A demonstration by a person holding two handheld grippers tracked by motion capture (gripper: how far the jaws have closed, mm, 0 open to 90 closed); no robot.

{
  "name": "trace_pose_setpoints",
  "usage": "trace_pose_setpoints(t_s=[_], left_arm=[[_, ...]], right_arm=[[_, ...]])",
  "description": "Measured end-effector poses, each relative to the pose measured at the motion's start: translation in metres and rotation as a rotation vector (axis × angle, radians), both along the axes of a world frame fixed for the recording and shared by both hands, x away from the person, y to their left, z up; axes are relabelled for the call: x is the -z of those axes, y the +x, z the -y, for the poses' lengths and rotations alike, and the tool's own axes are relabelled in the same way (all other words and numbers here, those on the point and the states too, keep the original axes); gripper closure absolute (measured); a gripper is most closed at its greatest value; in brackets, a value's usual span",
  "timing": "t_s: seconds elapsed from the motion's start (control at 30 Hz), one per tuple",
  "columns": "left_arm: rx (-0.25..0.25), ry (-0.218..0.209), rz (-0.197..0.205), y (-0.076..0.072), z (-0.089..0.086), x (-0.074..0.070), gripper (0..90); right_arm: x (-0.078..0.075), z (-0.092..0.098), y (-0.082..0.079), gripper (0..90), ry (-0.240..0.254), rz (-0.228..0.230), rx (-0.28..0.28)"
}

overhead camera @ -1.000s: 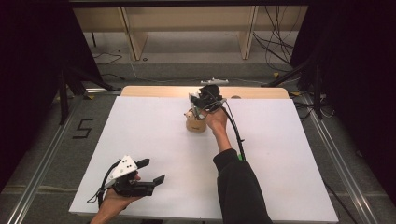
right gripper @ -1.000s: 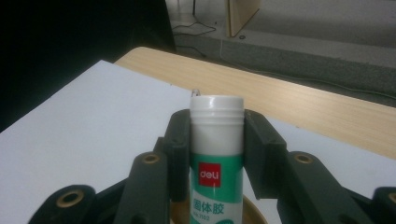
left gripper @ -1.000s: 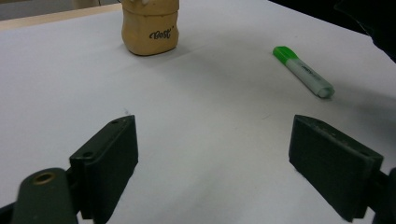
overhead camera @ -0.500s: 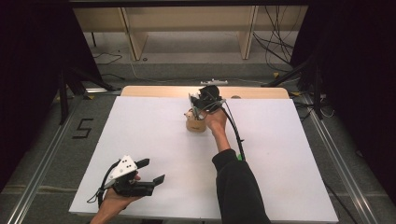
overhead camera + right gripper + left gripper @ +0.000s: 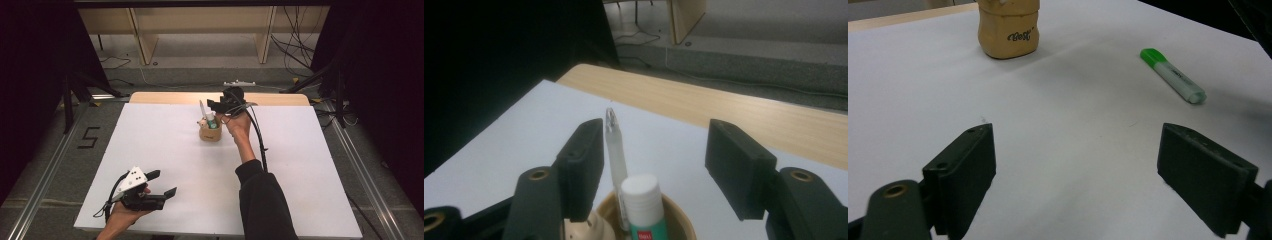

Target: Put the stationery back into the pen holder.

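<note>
Since the earlier frame the right tongs have just been opening above the tan holder, nothing between them. From the high view, a pen and white-capped tube already stand inside; the left tongs rest wide near the white counter. Left gripper view: a green highlighter lies loose, probably next. Right gripper view: dark room, wooden counter edge.

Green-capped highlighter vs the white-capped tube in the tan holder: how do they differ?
The green-capped highlighter lies flat on the white table; the white-capped tube stands upright in the tan holder. The highlighter lies loose in the open, away from the holder; the tube shares it with a clear pen. Both are capped.
</note>
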State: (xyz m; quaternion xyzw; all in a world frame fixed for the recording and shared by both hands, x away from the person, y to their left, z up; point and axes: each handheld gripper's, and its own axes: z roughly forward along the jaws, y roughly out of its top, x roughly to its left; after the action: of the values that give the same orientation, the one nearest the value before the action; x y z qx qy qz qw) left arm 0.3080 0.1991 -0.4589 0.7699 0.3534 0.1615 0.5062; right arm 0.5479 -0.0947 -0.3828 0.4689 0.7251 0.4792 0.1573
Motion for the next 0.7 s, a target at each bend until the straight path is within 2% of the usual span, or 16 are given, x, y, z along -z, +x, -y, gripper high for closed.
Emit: trace_pose_setpoints(t_s=[0.23, 0.47, 0.7], left_arm=[[-0.004, 0.001, -0.008, 0.001, -0.001, 0.001, 15.4], [-0.008, 0.001, -0.014, 0.0, 0.0, 0.001, 15.4], [-0.008, 0.006, -0.018, 0.001, 0.002, 0.002, 15.3]], right_arm=[[-0.009, 0.015, -0.016, 33.8, -0.011, -0.013, -0.036], [-0.014, 0.04, -0.052, 31.7, -0.032, 0.014, -0.074], [-0.008, 0.075, -0.085, 30.8, -0.01, 0.045, -0.072]])
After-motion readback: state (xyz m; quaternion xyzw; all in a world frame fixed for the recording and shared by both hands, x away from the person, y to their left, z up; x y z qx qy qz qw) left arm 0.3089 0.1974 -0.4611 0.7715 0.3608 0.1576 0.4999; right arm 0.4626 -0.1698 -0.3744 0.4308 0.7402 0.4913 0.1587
